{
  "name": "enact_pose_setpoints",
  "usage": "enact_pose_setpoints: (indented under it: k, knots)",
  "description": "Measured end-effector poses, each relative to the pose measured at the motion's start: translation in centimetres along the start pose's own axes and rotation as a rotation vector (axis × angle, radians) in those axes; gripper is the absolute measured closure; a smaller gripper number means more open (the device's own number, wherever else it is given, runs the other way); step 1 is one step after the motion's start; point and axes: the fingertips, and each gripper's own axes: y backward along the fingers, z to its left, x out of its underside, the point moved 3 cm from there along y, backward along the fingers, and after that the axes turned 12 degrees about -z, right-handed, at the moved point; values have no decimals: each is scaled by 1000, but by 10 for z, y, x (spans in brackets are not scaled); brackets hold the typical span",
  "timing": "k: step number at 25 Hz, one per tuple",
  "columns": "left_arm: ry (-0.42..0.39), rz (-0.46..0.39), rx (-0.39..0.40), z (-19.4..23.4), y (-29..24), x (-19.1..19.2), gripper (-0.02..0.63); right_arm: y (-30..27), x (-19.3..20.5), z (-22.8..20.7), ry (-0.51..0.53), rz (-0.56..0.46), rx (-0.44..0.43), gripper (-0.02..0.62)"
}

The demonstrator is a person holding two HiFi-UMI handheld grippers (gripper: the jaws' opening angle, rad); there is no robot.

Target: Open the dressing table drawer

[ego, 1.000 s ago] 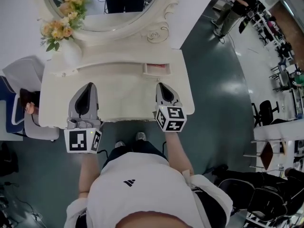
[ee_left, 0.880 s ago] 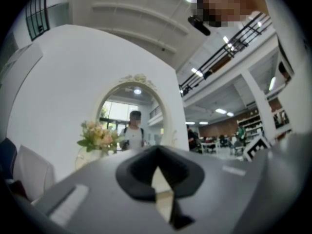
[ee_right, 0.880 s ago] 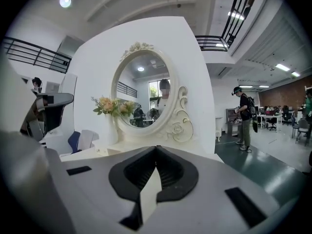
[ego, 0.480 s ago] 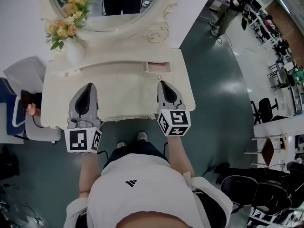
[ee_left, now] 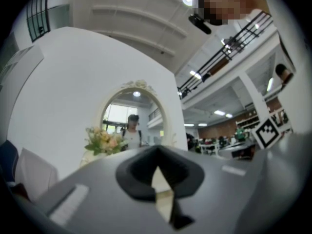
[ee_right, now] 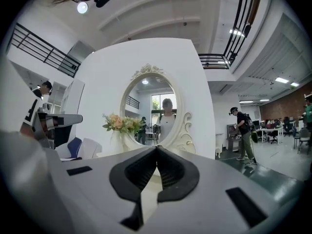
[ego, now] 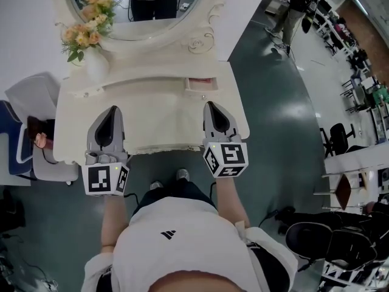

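Left gripper (ego: 112, 109) and right gripper (ego: 213, 105) are hovering over the dressing table (ego: 152, 117) top, both with jaws closed on nothing. Small drawer (ego: 200, 84) is sitting just ahead of the right gripper, below the mirror (ego: 140, 11).

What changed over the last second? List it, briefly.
The right gripper rose toward the head camera, above the table's front edge. Its jaws have just closed the last bit, with nothing between them. Nothing was gripped or released. The left gripper, shut and empty, stayed put, and the small drawer looks unchanged.
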Motion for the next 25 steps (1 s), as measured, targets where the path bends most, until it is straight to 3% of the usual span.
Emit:
enact_pose_setpoints:
  k: [25]
  knots:
    - [9, -16, -9, 6, 1, -2, 598, 8, -28, 3, 47, -66, 25, 606]
